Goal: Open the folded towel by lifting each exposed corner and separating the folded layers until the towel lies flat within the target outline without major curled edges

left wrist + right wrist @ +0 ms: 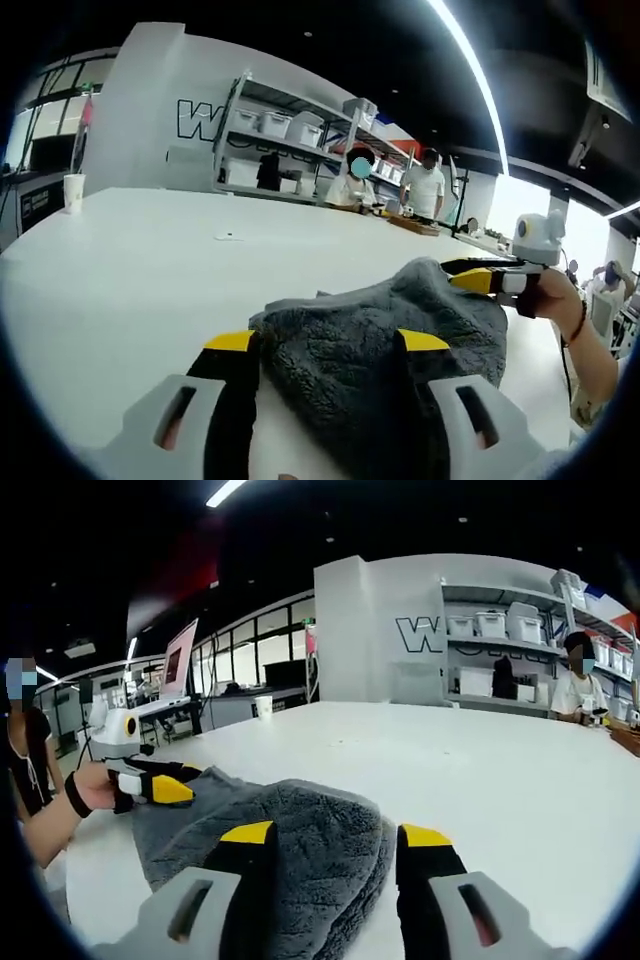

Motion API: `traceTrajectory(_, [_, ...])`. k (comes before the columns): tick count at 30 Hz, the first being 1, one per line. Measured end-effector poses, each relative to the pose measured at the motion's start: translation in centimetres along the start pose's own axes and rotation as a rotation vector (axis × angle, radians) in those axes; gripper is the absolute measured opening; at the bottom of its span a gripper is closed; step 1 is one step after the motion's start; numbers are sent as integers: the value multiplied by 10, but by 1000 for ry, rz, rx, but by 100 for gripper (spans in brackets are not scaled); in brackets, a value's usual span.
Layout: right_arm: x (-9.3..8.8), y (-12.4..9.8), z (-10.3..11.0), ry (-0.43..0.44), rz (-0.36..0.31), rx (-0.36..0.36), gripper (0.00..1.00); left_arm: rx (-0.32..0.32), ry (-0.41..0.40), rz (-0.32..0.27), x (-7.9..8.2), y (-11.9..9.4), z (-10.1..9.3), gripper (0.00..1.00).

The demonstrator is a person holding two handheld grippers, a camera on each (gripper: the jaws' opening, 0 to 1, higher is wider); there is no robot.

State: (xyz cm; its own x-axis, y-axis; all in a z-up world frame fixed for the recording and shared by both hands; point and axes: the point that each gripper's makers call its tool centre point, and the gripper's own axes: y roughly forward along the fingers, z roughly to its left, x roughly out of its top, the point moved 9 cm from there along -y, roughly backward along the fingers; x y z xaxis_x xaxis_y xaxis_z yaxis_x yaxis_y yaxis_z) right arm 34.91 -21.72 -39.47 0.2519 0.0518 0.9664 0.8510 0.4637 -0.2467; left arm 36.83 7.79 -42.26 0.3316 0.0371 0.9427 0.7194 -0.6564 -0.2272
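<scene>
Jaws of the left gripper (328, 342) stand spread at the bottom centre of the left gripper view, straddling the near edge of the grey towel (390, 330) without closing on it. At the right of that frame, the right gripper (487, 279) is pinched on the towel's far corner and lifts it into a peak. In the right gripper view the own jaws sit apart over the towel (290, 850) at bottom centre, so I cannot tell its grasp for sure. The towel lies bunched on the white worktop (150, 270), lower centre. To open it well, hold one corner down, draw the lifted one outward low and slow, and keep the layers from dragging together.
</scene>
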Motion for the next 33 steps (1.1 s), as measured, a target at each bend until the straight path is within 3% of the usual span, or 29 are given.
traceTrajectory(8, [-2,-1,3,8,2,-5,44,-2,-3,-8,-2,-1,-6,48])
traceTrajectory(17, [-5,-1,6,73,-25,1,42,3,-11,-1,-3,-1,-6,40])
traceTrajectory(33, [-12,5,9,150,12,2,34,13,-22,4,-8,-1,-7,31])
